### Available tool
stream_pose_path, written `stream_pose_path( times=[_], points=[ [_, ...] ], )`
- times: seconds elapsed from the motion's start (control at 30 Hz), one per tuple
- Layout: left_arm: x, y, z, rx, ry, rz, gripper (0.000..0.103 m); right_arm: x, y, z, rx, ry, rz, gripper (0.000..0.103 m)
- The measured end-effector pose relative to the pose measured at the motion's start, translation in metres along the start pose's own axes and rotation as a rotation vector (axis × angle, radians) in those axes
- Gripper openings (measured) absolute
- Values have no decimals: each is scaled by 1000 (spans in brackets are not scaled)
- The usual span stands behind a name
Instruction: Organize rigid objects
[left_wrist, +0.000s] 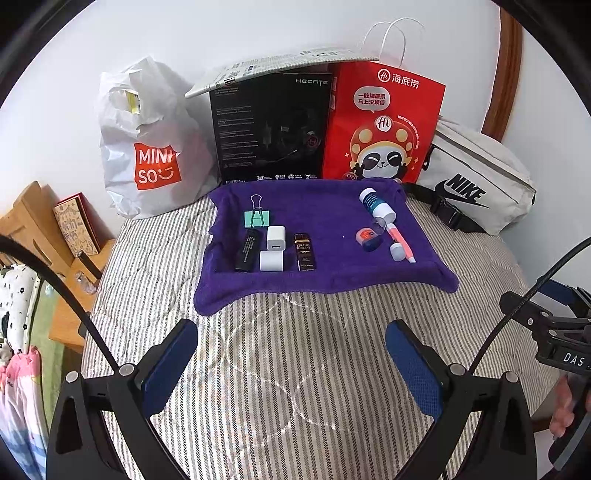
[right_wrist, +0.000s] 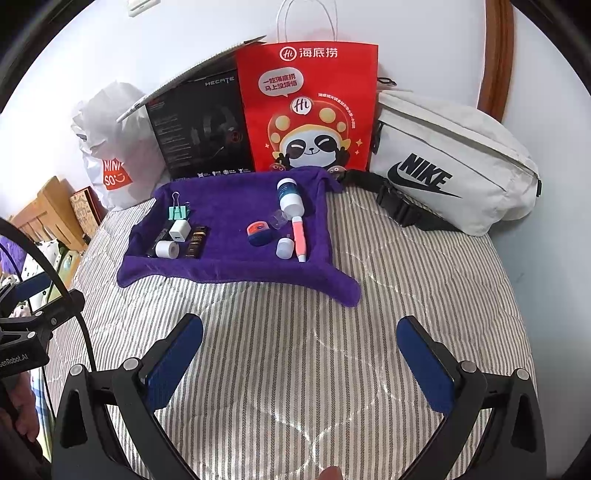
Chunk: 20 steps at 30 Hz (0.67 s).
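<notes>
- Two grippers, left gripper (left_wrist: 291, 363) and right gripper (right_wrist: 301, 360), both spread wide, empty, near me over striped quilt (left_wrist: 295, 350).
- Small hard items on purple towel (left_wrist: 332, 277), far centre.
- I'd judge the white cube charger (left_wrist: 275, 238) light and stiff: pinch flat sides.
- Round white plastic bottle (left_wrist: 375, 201) likely rolls.

A plain white wall (left_wrist: 258, 33) stood behind a bed covered with a grey-and-white striped quilt (left_wrist: 295, 369), lit evenly by soft daylight. Against the wall leaned a white Miniso plastic bag (left_wrist: 147, 147), a black Hecate box (left_wrist: 269, 129), a red paper bag with a panda (left_wrist: 384, 122) and a pale Nike waist bag (right_wrist: 454, 162), with a curved brown wooden frame (right_wrist: 496, 55) at the upper right. To the left of the bed stood light wooden furniture (left_wrist: 33, 214) with a patterned book (left_wrist: 75, 225) propped on it.
</notes>
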<state>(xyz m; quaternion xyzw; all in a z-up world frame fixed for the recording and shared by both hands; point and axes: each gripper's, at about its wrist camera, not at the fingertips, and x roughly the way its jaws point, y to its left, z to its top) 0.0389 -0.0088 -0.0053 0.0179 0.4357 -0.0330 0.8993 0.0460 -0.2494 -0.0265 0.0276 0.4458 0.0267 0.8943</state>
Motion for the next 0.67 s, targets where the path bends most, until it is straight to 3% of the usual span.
stream_pose_path(
  times=[0.67],
  points=[
    [-3,-2,2,2,-15,3,103,3,-3,0,-5,8,1,103]
  ],
)
